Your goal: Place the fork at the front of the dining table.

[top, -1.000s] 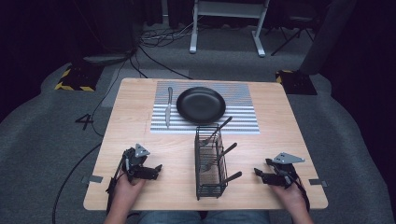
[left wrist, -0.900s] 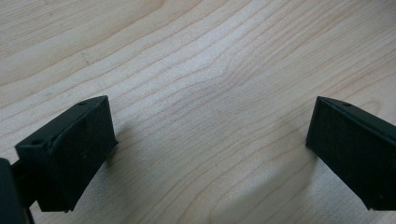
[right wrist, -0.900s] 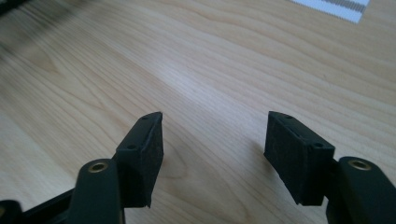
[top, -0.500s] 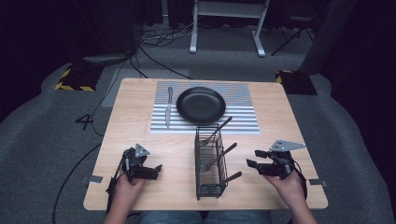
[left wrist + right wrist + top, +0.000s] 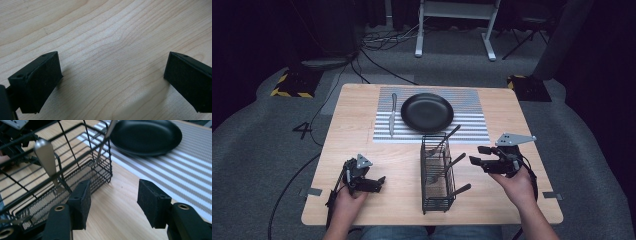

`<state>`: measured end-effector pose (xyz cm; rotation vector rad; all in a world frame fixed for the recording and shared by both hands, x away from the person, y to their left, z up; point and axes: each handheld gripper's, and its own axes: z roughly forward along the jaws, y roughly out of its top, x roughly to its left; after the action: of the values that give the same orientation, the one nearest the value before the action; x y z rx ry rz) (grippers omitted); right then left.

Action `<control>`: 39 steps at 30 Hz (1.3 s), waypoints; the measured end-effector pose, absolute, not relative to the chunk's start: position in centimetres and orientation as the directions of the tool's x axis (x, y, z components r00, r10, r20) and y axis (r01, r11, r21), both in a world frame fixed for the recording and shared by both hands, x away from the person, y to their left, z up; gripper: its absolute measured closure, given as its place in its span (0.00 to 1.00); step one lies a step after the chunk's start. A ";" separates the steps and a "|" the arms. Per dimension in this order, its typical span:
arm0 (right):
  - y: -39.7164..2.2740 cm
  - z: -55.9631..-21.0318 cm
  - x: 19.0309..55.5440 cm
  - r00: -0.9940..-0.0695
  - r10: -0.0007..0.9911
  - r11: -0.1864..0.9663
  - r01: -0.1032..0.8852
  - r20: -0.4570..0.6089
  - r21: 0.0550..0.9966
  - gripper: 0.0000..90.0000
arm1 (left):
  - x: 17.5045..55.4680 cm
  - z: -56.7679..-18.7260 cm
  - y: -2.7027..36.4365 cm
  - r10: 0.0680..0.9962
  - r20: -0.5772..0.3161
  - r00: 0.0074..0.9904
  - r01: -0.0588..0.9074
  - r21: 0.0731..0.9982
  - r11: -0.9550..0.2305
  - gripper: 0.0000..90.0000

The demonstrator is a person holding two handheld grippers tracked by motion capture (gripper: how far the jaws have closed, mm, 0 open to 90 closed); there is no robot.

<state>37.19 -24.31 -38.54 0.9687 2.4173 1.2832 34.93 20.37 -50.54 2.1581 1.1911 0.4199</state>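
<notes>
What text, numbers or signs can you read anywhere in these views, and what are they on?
"4": a dark figure on the grey floor at the left of the table, at in the high view.
Yellow-and-black hazard stripes, no words: on the floor plates and.
Nothing readable on the wire basket, plate or striped mat.

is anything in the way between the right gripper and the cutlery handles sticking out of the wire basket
Nothing visible is. The right gripper is lifted just right of the wire basket, with bare table under it. Its jaws have just been closing part way, with nothing between them. The cutlery handles lean out over the basket's rim towards it.
</notes>
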 end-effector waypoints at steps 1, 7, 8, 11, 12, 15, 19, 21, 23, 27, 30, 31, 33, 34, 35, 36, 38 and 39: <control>-24.1 -38.3 37.4 -0.756 0.648 0.395 0.438 0.093 0.807 0.50 | 34.9 -50.5 20.4 0.841 -0.024 0.541 0.640 0.660 -0.393 0.01; -23.3 -37.4 38.7 -0.775 0.628 0.414 0.407 0.068 0.814 0.50 | 34.9 -50.5 20.4 0.841 -0.024 0.541 0.640 0.660 -0.393 0.01; -23.3 -37.3 38.9 -0.777 0.625 0.414 0.407 0.071 0.814 0.50 | 34.9 -50.5 20.4 0.841 -0.023 0.540 0.640 0.660 -0.393 0.01; -22.9 -37.0 39.7 -0.786 0.613 0.419 0.411 0.081 0.810 0.50 | 34.9 -50.5 20.4 0.841 -0.023 0.540 0.640 0.660 -0.393 0.01; -22.7 -36.9 40.0 -0.787 0.612 0.425 0.410 0.078 0.807 0.50 | 34.9 -50.5 20.4 0.841 -0.023 0.540 0.640 0.660 -0.393 0.01; -22.1 -36.8 40.6 -0.791 0.608 0.443 0.405 0.064 0.800 0.50 | 34.9 -50.5 20.4 0.841 -0.023 0.540 0.640 0.660 -0.393 0.01; -21.5 -36.8 41.5 -0.796 0.601 0.442 0.407 0.073 0.799 0.51 | 34.9 -50.6 20.4 0.843 -0.024 0.538 0.642 0.659 -0.391 0.01; -21.2 -36.9 41.8 -0.798 0.598 0.445 0.406 0.073 0.799 0.52 | 34.9 -50.6 20.4 0.846 -0.025 0.533 0.644 0.660 -0.387 0.01; -20.8 -36.9 42.2 -0.803 0.591 0.448 0.409 0.080 0.795 0.52 | 34.9 -50.6 20.4 0.846 -0.025 0.532 0.645 0.660 -0.386 0.01; -19.9 -37.1 42.8 -0.810 0.578 0.448 0.417 0.099 0.791 0.54 | 34.9 -50.6 20.3 0.848 -0.025 0.529 0.646 0.660 -0.383 0.01; -19.1 -37.3 43.3 -0.815 0.569 0.452 0.418 0.106 0.788 0.55 | 34.9 -50.6 20.4 0.849 -0.025 0.528 0.647 0.660 -0.382 0.01; -18.8 -37.4 43.4 -0.818 0.566 0.458 0.420 0.108 0.783 0.56 | 34.9 -50.6 20.4 0.850 -0.025 0.527 0.647 0.660 -0.381 0.01; -18.5 -37.5 43.7 -0.823 0.558 0.467 0.419 0.108 0.778 0.58 | 34.9 -50.6 20.4 0.851 -0.023 0.524 0.647 0.660 -0.380 0.01; -18.3 -37.6 43.8 -0.824 0.556 0.467 0.421 0.112 0.778 0.59 | 34.9 -50.6 20.4 0.852 -0.022 0.523 0.647 0.661 -0.380 0.01; -18.2 -37.7 44.0 -0.824 0.554 0.466 0.425 0.118 0.776 0.60 | 34.9 -50.6 20.4 0.852 -0.022 0.523 0.647 0.661 -0.380 0.01; -18.1 -37.8 44.1 -0.823 0.554 0.465 0.430 0.125 0.774 0.60 | 34.9 -50.6 20.4 0.853 -0.021 0.521 0.647 0.662 -0.379 0.01; -17.9 -37.9 44.4 -0.823 0.552 0.466 0.435 0.131 0.771 0.62 | 34.9 -50.6 20.4 0.855 -0.023 0.519 0.649 0.661 -0.376 0.01; -17.9 -38.0 44.5 -0.822 0.553 0.464 0.440 0.137 0.768 0.62 | 34.9 -50.6 20.4 0.855 -0.024 0.518 0.650 0.661 -0.375 0.01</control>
<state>44.47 -17.86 -38.00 0.8781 2.5735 1.2911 34.93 20.37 -50.57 2.1438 1.2204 0.4309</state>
